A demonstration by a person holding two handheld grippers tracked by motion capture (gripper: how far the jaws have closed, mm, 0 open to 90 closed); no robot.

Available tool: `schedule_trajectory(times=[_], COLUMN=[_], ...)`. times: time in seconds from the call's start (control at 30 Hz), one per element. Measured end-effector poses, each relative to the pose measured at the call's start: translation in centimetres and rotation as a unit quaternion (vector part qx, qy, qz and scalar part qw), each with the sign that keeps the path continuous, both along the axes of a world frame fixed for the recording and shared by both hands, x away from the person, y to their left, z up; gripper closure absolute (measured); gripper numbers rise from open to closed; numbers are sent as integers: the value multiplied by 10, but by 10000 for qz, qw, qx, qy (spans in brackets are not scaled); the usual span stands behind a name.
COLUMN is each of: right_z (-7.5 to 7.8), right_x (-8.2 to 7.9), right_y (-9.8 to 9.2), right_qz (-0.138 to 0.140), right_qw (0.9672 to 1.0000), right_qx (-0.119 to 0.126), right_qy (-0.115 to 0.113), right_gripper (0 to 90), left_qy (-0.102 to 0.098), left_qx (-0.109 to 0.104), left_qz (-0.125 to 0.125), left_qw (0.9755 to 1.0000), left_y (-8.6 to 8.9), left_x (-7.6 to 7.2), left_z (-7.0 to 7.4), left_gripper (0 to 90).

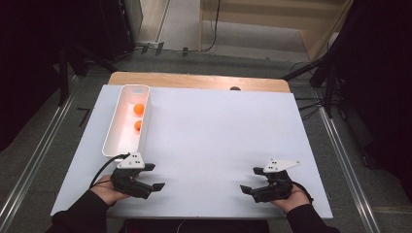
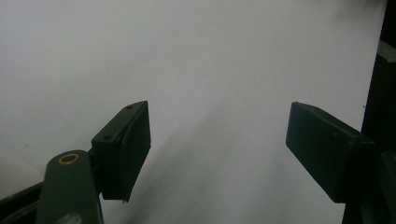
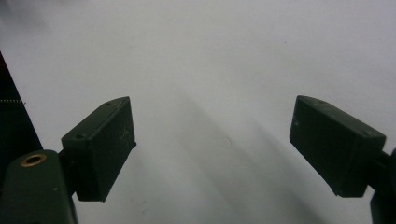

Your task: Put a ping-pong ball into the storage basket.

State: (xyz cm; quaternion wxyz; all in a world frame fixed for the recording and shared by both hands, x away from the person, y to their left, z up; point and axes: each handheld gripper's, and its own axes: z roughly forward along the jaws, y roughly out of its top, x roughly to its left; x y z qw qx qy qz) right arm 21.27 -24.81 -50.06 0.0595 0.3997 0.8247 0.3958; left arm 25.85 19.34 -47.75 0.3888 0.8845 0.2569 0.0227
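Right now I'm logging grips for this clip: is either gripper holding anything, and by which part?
Nothing is held. The left gripper and right gripper both stand open above the bare white board.

- The high view looks forward and down from above the person's side, far enough off to take in the whole white-topped wooden bench (image 1: 209, 131), the long white plastic tray (image 1: 112, 141) at its left and the grey floor around it.
- The left gripper view rides on the black two-jaw left gripper (image 2: 217, 144) and looks along its parted jaws, close over the bench top.
- The right gripper view rides on the black two-jaw right gripper (image 3: 212, 144), equally close, facing the same white surface.
- All three views share the bare white bench top near the person's edge.
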Motion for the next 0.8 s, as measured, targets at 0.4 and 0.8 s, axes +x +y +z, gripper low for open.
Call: schedule_trajectory(times=[0.4, 0.8], right_z=[0, 0], right_x=[0, 0], right_y=[0, 0], right_qz=[-18, -14], right_qw=[10000, 10000], right_qx=[-8, -9], right_qy=[26, 25], right_gripper=[126, 126], left_qy=[4, -6], left_qx=[36, 69], left_qz=[6, 1], left_qw=[10000, 10000], left_y=[1, 2], left_x=[0, 0], left_z=[-1, -2], left_gripper=[221, 222])
